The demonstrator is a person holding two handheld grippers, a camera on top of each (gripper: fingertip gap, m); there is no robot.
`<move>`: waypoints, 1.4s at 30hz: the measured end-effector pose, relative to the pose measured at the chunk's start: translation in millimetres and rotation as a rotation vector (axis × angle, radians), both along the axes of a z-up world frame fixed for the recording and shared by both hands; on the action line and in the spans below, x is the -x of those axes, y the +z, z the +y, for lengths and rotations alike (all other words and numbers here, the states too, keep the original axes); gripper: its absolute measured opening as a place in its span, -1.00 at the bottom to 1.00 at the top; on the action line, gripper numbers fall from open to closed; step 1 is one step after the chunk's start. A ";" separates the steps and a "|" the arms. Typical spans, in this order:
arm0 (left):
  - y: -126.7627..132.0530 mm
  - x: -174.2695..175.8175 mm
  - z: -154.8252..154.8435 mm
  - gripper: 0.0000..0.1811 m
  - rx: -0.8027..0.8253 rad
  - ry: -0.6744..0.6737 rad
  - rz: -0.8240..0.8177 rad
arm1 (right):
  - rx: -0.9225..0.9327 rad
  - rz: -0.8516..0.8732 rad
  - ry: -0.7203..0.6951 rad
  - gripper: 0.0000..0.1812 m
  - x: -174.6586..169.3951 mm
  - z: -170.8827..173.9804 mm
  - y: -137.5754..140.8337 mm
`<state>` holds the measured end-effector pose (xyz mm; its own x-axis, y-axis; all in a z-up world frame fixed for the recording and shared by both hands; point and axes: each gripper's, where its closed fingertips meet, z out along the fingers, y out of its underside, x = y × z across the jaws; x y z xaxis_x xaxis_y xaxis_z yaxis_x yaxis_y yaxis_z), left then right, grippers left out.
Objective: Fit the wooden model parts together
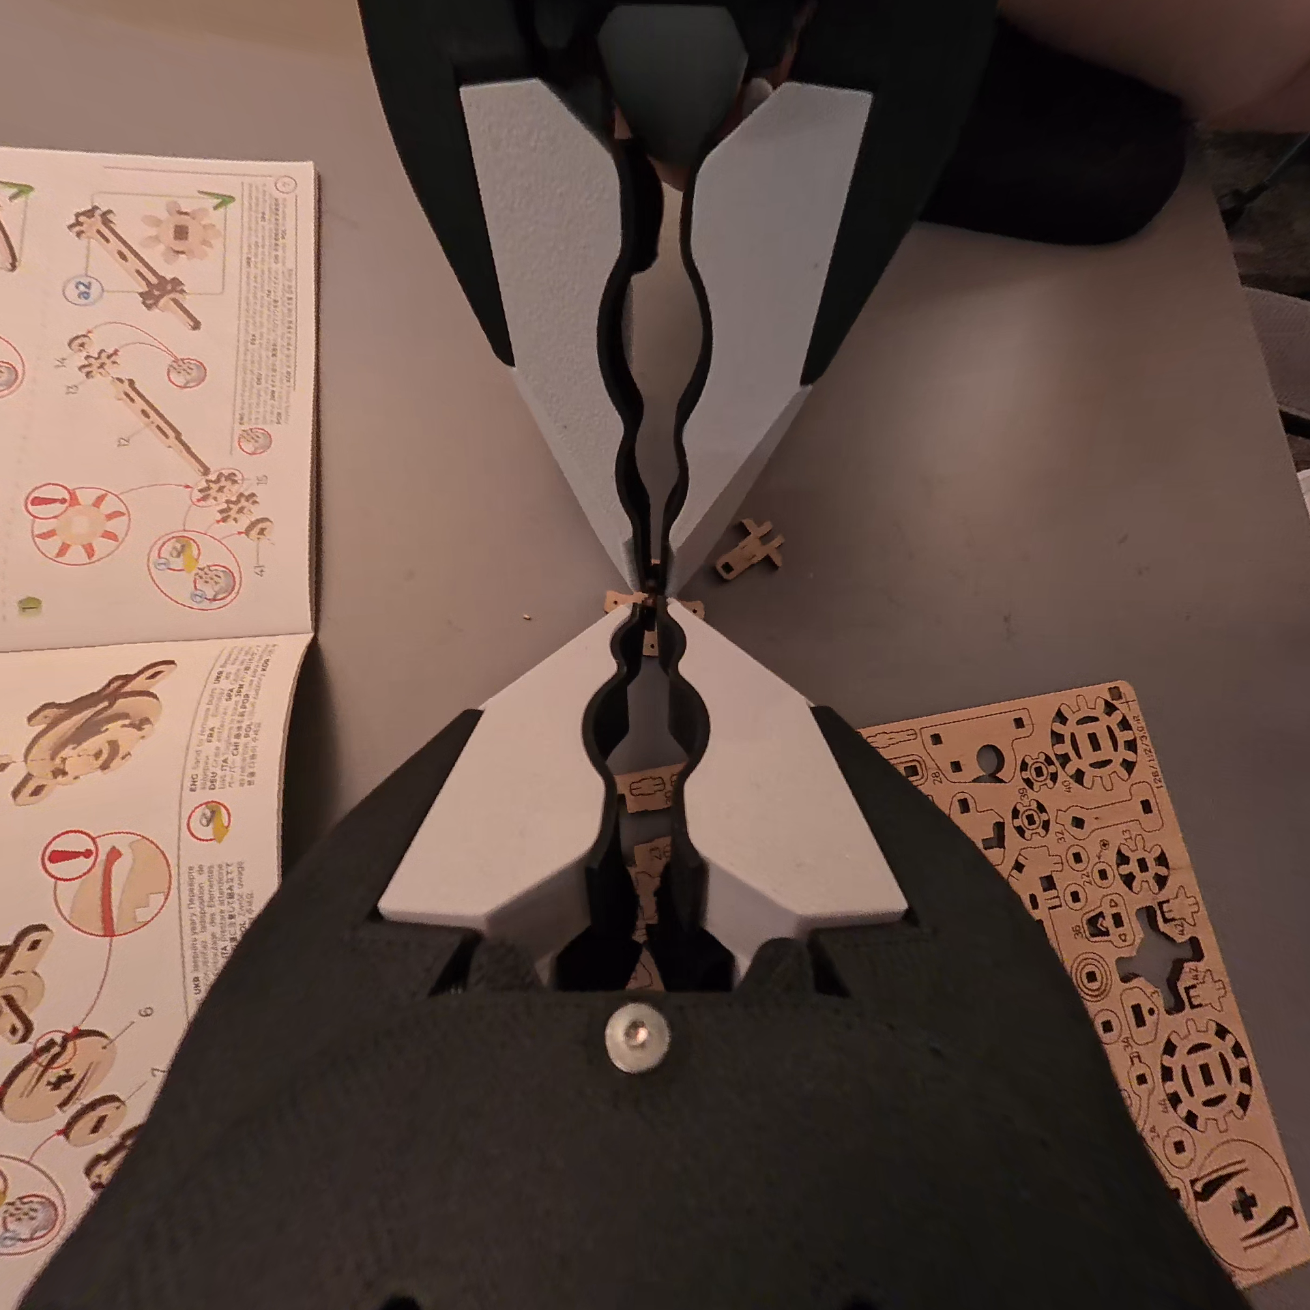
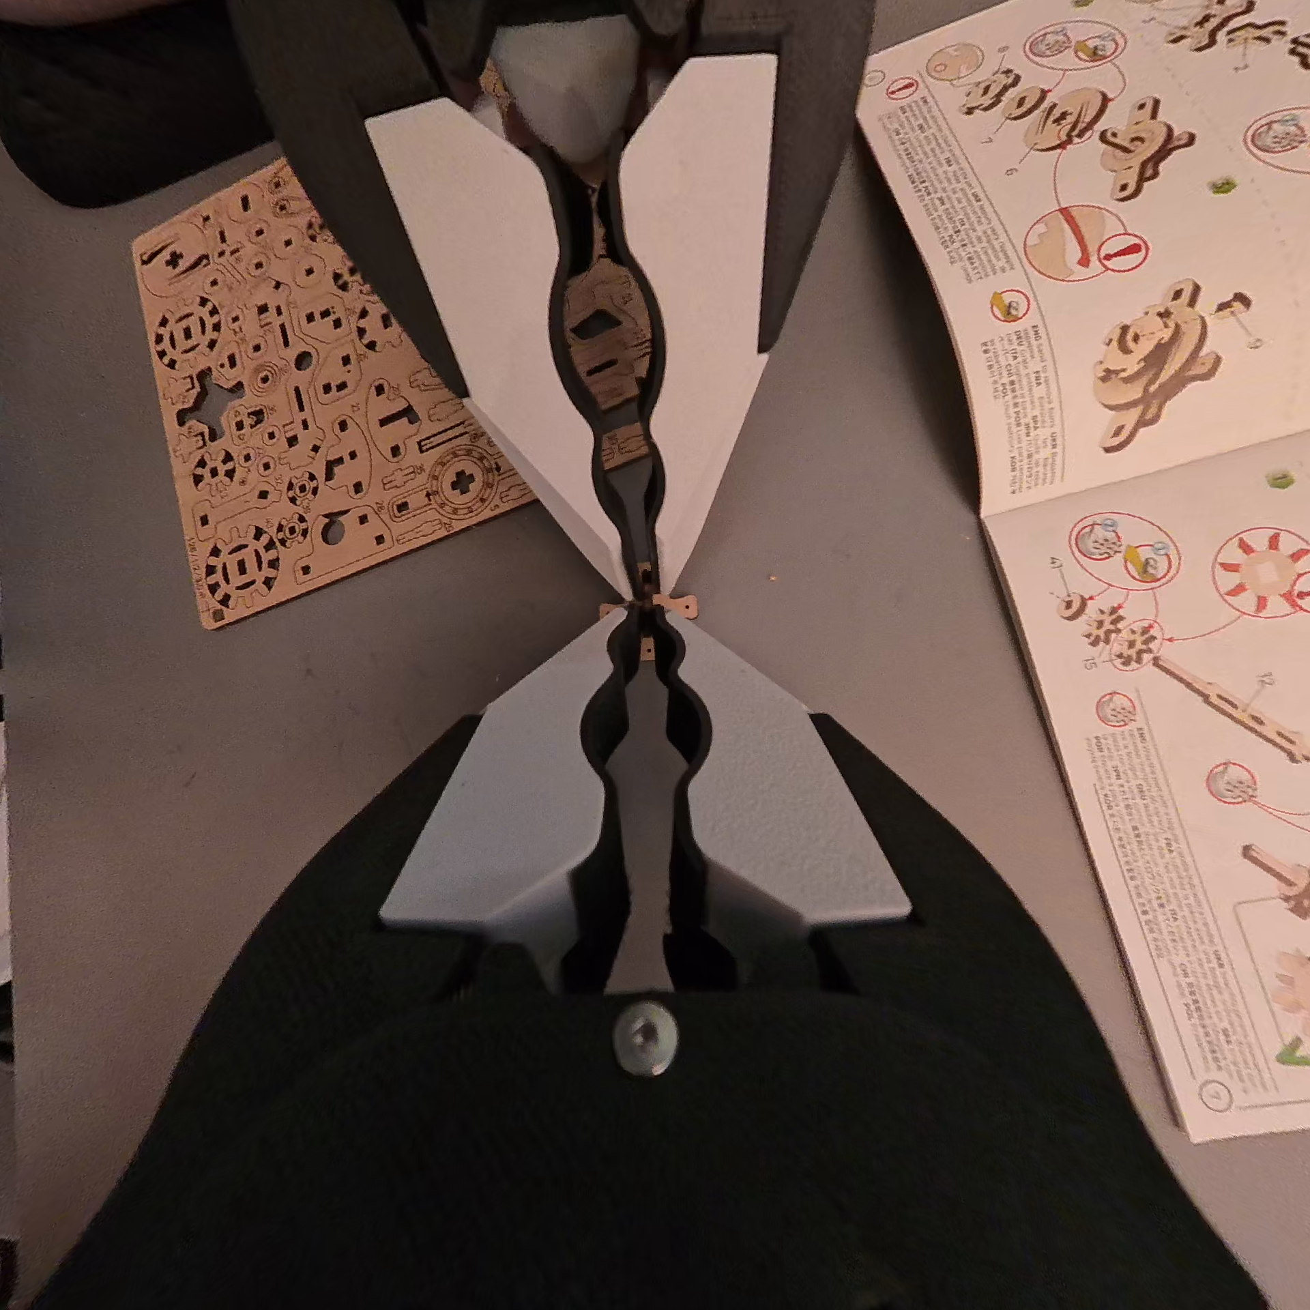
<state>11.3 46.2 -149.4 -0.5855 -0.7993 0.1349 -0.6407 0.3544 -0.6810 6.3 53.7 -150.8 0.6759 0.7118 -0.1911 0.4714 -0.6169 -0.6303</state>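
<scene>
My left gripper point(image 1: 648, 622) and my right gripper point(image 2: 644, 624) meet tip to tip just above the grey table, both shut. Between the tips sits a small pale wooden cross-shaped part point(image 1: 689, 608), its flat arms sticking out to both sides. It also shows in the right wrist view point(image 2: 677, 605). A thin wooden tab point(image 1: 651, 642) is pinched in the left fingers. Another tab point(image 2: 646, 646) is pinched in the right fingers. The right gripper point(image 1: 651, 575) comes in from the top of the left wrist view. How the pieces join is hidden by the fingertips.
A loose wooden part point(image 1: 750, 549) lies on the table just right of the tips. A laser-cut wooden parts sheet point(image 1: 1063, 886) lies flat beside the left gripper and shows in the right wrist view point(image 2: 283, 397). An open instruction booklet point(image 1: 142, 425) lies on the other side point(image 2: 1134, 354). Only a small space, under 4 cm, lies between the two pairs of fingers.
</scene>
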 end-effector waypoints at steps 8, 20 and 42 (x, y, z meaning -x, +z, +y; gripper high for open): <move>1.7 0.0 -0.3 -0.99 0.055 -0.007 0.053 | 0.052 0.100 -0.017 -0.99 0.2 -0.3 1.8; -2.3 0.4 0.5 -0.99 0.059 -0.019 0.088 | 0.075 0.124 -0.017 -0.99 0.5 0.3 -2.3; -3.4 -1.8 0.0 -0.98 -0.139 -0.062 -0.059 | -0.061 0.022 -0.026 -0.98 -1.7 -1.2 -3.2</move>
<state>13.0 46.3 -152.9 -0.6379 -0.7700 -0.0109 -0.5752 0.4858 -0.6582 8.0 52.5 -154.0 0.6901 0.7050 -0.1633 0.4413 -0.5887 -0.6772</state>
